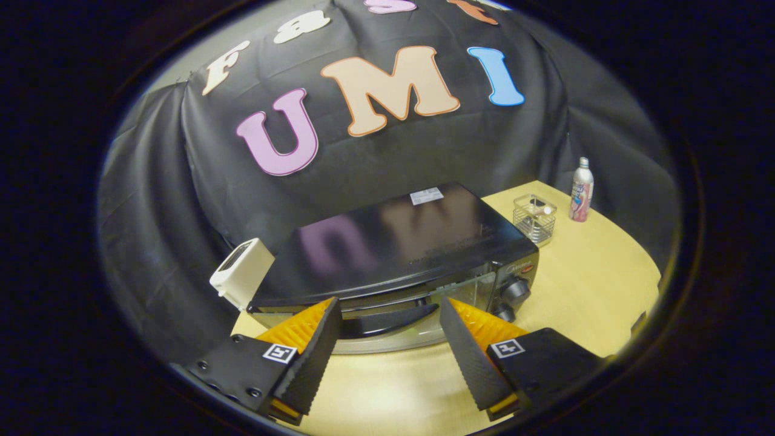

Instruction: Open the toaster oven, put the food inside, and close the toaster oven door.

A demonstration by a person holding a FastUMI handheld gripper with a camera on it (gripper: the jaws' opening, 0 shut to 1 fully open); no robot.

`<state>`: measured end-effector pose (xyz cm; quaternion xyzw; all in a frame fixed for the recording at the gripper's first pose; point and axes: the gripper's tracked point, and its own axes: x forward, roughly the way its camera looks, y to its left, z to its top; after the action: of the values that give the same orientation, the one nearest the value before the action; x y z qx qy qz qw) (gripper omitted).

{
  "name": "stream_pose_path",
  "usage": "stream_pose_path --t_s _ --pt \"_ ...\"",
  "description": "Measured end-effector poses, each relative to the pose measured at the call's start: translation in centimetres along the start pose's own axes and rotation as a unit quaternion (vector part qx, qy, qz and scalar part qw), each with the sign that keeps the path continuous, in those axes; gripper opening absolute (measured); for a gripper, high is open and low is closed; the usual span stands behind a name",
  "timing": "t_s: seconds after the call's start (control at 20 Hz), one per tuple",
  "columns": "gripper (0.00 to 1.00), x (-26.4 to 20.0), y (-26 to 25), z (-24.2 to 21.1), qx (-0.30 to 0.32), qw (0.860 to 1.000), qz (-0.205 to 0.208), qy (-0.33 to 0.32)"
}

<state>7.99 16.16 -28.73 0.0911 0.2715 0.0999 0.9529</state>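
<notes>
jaws spread, empty | toaster oven [393,242] door handle [387,321] crosswise between them

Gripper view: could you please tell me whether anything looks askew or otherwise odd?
The small white box-shaped device leans tilted at the black toaster oven's far corner rather than standing square. The open gripper faces the oven's shut door handle. Nothing looks spilled or damaged.

Claw [387,321] with square tag markers, screws
</notes>
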Motion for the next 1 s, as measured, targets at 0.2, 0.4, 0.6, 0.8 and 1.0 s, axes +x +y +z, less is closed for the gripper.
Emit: stream_pose_path --t_s 0.2,0.4,0.6,0.8,1.0 --pt "1.0 0.8 0.1 0.1 0.011 1.0 -0.001 0.0" --pt "1.0 0.5 0.1 0.5 0.014 1.0 -0.01 0.009" --pt "0.97 -2.4 2.6 5.5 0.026 0.999 0.017 -0.031" --pt "0.99 -7.5 3.5 12.6 -0.041 0.994 0.015 -0.104" --pt "0.99 -10.8 4.9 16.4 -0.072 0.987 0.015 -0.143"
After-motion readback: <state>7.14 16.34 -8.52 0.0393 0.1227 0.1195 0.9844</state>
